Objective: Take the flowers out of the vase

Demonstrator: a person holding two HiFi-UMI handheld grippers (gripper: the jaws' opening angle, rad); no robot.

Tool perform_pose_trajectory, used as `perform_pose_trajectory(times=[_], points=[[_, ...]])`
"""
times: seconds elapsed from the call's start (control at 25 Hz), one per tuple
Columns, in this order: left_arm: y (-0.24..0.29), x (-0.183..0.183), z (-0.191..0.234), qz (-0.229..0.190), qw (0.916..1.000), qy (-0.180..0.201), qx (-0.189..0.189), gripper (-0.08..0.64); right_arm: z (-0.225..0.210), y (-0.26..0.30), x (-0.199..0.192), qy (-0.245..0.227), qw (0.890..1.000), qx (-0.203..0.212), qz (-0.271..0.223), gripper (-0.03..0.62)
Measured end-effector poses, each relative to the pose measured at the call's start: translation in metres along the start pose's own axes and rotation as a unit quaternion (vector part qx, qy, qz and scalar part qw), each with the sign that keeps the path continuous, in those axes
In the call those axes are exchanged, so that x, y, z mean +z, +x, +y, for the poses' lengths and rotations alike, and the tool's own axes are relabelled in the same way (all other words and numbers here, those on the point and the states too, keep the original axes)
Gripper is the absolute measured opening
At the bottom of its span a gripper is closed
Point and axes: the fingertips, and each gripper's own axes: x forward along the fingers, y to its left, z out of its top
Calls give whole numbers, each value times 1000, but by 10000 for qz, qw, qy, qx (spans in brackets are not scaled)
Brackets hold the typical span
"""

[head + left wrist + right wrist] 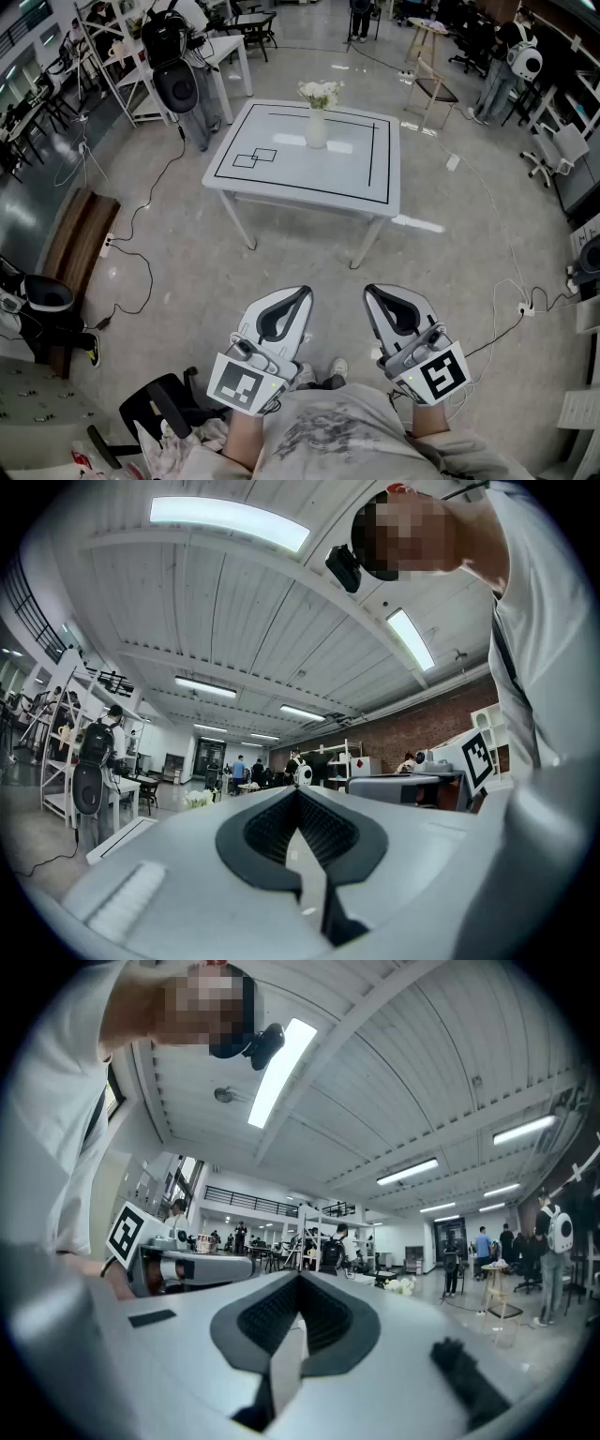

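Left gripper [275, 330] and right gripper [401, 326]: jaws together, empty, held near the body; vase [317, 127] of flowers [320, 93] stands well apart on the counter [281, 178], unapproached.

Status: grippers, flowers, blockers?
Left gripper, right gripper shut, empty. White flowers upright in white vase on white black-lined table ahead, untouched. No obstacle seen between.

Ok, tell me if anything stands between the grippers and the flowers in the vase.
Nothing visible does. Only open floor lies between the left gripper, the right gripper and the table. The flowers stand in the vase toward its far edge, with only tape lines on the tabletop before them.
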Motion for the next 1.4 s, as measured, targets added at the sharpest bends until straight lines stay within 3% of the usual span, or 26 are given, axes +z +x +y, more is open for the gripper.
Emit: perform_pose_trajectory(times=[0.52,0.96,1.4], points=[[15,-1,-8,56,9998,68,154,8,-15,-9,-5,6,10000,-14,-1,14],[38,-4,-35,132,9988,150,456,8,-44,-33,-8,98,9996,231,-131,14],[61,-13,-27,206,9984,179,497,8,-68,-22,-17,174,9994,275,-131,14]])
